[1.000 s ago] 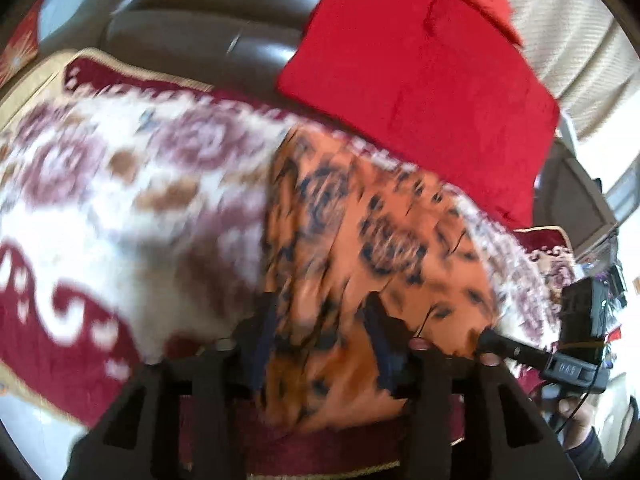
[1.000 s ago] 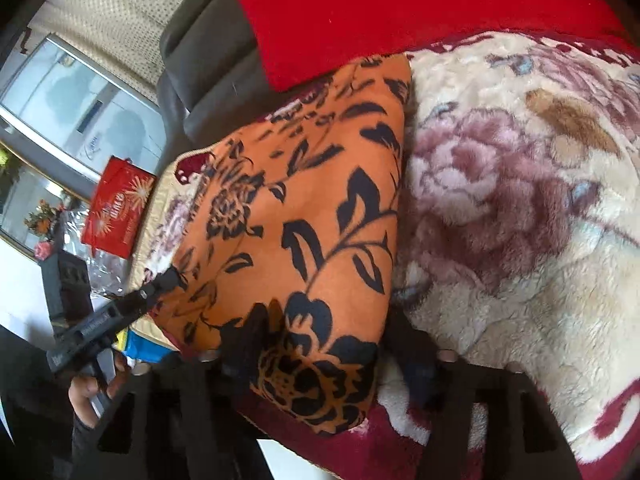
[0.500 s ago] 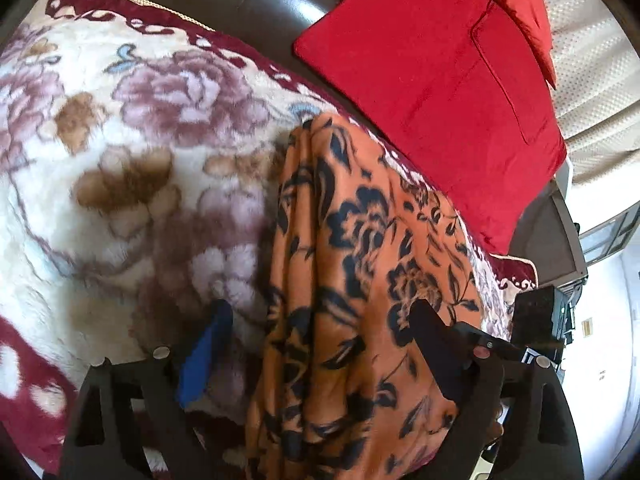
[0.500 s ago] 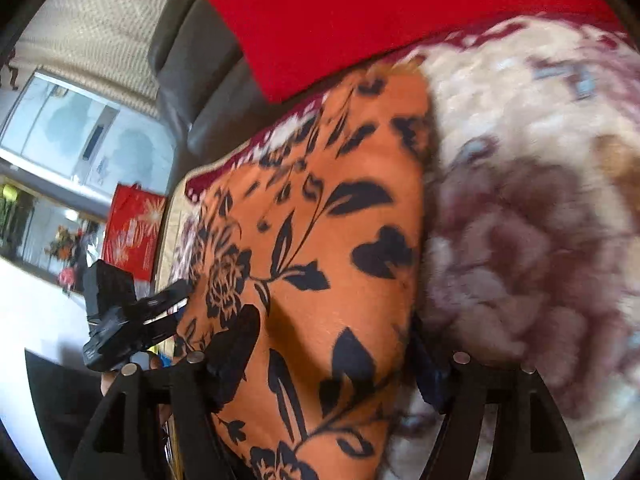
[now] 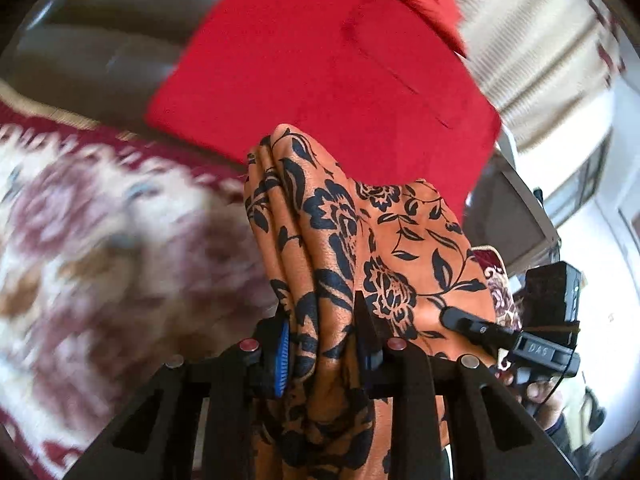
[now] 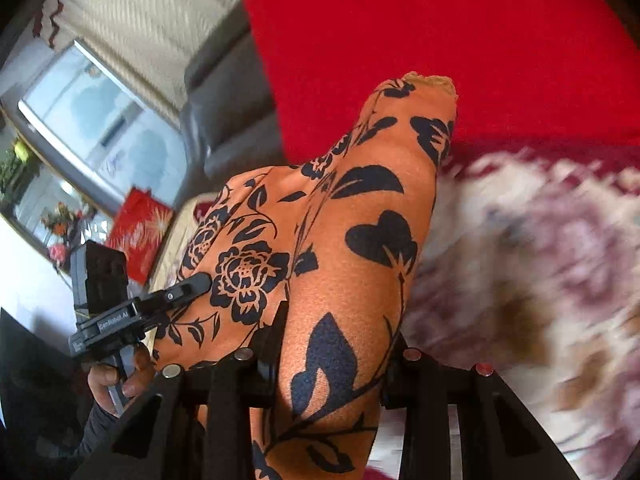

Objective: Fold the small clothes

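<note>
Above the flowered blanket (image 5: pixel 120 248), the orange cloth (image 5: pixel 360 240) hangs lifted between both grippers, in front of the red cushion (image 5: pixel 328 64). The left gripper (image 5: pixel 322 344) pinches a bunched, multi-layer edge of the cloth between its fingers (image 5: pixel 282 344). The right gripper (image 6: pixel 336 352) grips the opposite edge, with the cloth filling the gap between its fingers; they appear pressed onto the fabric.

Judged step: carry the folded cloth up and lay it down flat, or bring one half over the other.

Recommended handling:
- Keep both pinches firm; the fabric looks thin and smooth and may slip out layer by layer.
- Hold both grippers at equal height so the fold line runs straight.
- Keep light tension between the two grips to avoid a sagging middle.
- Lower the free end onto the blanket first, then lay the rest over it.
- Release only once the cloth rests fully on the blanket.
</note>
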Demonstrator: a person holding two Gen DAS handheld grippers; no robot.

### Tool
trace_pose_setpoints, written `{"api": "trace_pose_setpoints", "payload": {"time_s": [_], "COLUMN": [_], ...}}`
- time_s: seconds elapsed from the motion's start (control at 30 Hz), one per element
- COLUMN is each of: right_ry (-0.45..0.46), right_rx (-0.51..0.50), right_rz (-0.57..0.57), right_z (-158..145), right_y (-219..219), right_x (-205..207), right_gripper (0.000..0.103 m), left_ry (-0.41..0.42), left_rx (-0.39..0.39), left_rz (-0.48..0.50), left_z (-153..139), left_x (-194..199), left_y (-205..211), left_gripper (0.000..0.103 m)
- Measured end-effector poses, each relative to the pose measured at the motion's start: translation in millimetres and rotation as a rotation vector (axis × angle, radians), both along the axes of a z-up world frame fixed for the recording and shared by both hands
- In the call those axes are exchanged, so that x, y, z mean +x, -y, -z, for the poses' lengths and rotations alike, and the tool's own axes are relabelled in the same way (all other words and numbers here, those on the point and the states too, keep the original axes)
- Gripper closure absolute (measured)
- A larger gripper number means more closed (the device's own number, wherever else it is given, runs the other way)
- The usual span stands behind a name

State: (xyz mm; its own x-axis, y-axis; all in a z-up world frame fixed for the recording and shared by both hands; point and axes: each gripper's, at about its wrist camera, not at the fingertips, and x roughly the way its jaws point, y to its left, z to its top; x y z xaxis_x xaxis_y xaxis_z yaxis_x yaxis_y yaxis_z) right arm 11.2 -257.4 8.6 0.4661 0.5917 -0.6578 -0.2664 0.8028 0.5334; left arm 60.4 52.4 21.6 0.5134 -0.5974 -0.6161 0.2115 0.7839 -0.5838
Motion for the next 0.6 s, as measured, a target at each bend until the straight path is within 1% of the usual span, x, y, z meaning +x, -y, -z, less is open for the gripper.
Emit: {"api": "trace_pose_setpoints", "payload": {"time_s": [0.03, 0.07, 0.1, 0.13, 0.17, 0.2, 0.23, 0.27, 0.3, 0.33, 0.37, 0.4, 0.43, 0.47, 0.53, 0.57, 0.6], "right_ry": [0.002, -0.012, -0.043, -0.079, -0.107, -0.137, -0.165, -0.167, -0.154, -0.129, -0.088, -0.051, -0.001, 0.030, 0.098, 0.119, 0.121], "right_rx": [0.002, 0.009, 0.024, 0.029, 0.005, -0.030, -0.060, -0.041, -0.017, -0.029, -0.063, -0.094, -0.105, -0.096, -0.060, -0.037, -0.008], "right_rz": [0.016, 0.033, 0.051, 0.097, 0.151, 0.185, 0.216, 0.233, 0.240, 0.246, 0.251, 0.254, 0.249, 0.239, 0.201, 0.178, 0.149], "right_z": [-2, 2, 10, 22, 35, 48, 61, 68, 68, 63, 54, 43, 28, 18, -6, -12, -13], "right_y": [13, 27, 40, 55, 67, 75, 82, 88, 90, 90, 89, 89, 83, 83, 69, 55, 48], "right_x": [1, 4, 7, 8, 8, 6, 1, -7, -13, -20, -26, -32, -39, -42, -55, -61, -66], "right_gripper": [0.066, 0.065, 0.062, 0.055, 0.045, 0.040, 0.038, 0.036, 0.036, 0.036, 0.037, 0.037, 0.036, 0.036, 0.036, 0.034, 0.031], "left_ry": [0.000, -0.003, -0.013, -0.039, -0.098, -0.146, -0.184, -0.214, -0.219, -0.210, -0.197, -0.173, -0.153, -0.131, -0.094, -0.080, -0.059], "left_rx": [-0.006, -0.003, 0.014, 0.044, 0.102, 0.140, 0.165, 0.183, 0.174, 0.160, 0.152, 0.157, 0.161, 0.165, 0.135, 0.127, 0.136], "left_rz": [0.009, 0.016, 0.022, 0.029, 0.031, 0.031, 0.034, 0.033, 0.023, 0.016, 0.010, 0.001, -0.002, -0.003, 0.016, 0.028, 0.047], "left_z": [0, 5, 13, 24, 42, 57, 69, 79, 85, 83, 79, 72, 66, 58, 47, 44, 46], "left_x": [4, 11, 17, 23, 28, 28, 28, 24, 15, 10, 4, -4, -11, -15, -26, -27, -31], "left_y": [10, 25, 35, 47, 56, 59, 59, 56, 48, 41, 36, 28, 26, 25, 25, 29, 37], "left_gripper": [0.074, 0.069, 0.061, 0.055, 0.045, 0.044, 0.044, 0.044, 0.044, 0.044, 0.044, 0.044, 0.044, 0.044, 0.044, 0.044, 0.042]}}
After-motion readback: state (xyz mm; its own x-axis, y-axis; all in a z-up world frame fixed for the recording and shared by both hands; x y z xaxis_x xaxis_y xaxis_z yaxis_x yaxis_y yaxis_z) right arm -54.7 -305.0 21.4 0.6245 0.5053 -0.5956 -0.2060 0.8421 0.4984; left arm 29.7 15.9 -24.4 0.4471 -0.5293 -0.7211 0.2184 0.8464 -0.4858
